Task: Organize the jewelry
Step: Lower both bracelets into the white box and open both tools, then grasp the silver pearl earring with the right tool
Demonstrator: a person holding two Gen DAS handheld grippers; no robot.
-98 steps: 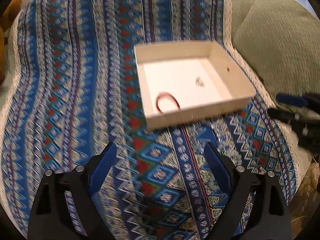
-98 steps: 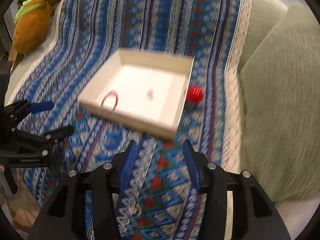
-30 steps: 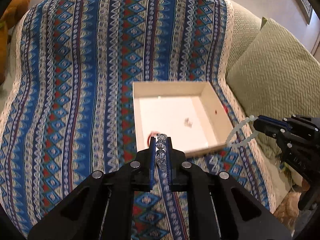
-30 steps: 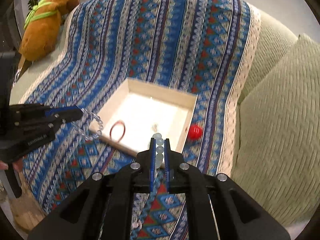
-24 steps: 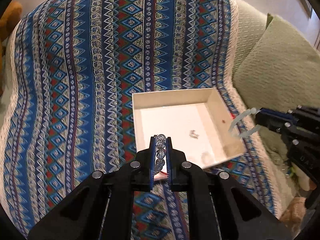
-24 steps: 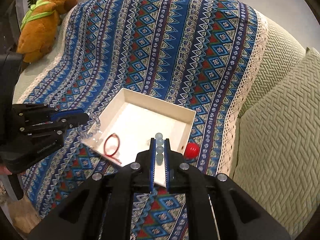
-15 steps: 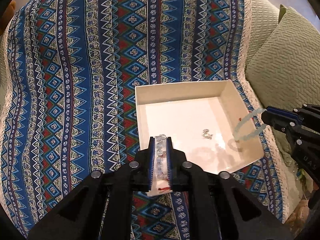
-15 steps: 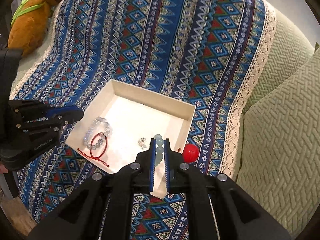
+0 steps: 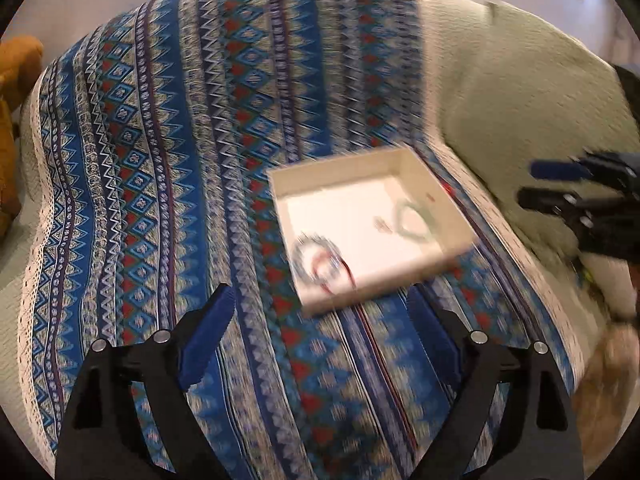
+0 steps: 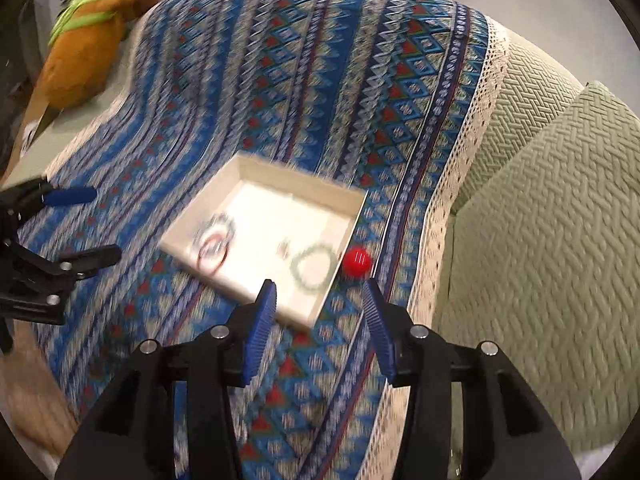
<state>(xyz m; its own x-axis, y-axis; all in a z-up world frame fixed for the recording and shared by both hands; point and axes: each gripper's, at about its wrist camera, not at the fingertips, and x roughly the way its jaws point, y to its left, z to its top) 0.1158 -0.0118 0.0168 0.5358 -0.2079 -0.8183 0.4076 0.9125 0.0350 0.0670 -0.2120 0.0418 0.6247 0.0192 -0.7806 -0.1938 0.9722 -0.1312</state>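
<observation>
A shallow cream box [image 9: 340, 172] [image 10: 256, 174] lies on the patterned blanket. Inside it lie a clear bead bracelet with a red cord loop [image 9: 318, 258] [image 10: 214, 246], a pale green bead bracelet [image 9: 414, 220] [image 10: 314, 266] and a small silver piece [image 9: 382, 224] [image 10: 285, 249]. My left gripper [image 9: 320, 320] [image 10: 86, 224] is open and empty, pulled back just short of the box's near edge. My right gripper [image 10: 320, 316] [image 9: 538, 184] is open and empty, near the box's near corner. Both views are motion-blurred.
A red ball [image 10: 357, 263] rests on the blanket [image 9: 160, 160] against the box's right side. A green cushion [image 10: 540, 240] [image 9: 520, 92] lies to the right. A brown plush toy [image 10: 88, 40] sits at the far left.
Both grippers opened and let go of their bead bracelets, which now lie in the box. Both grippers drew back from above the box.
</observation>
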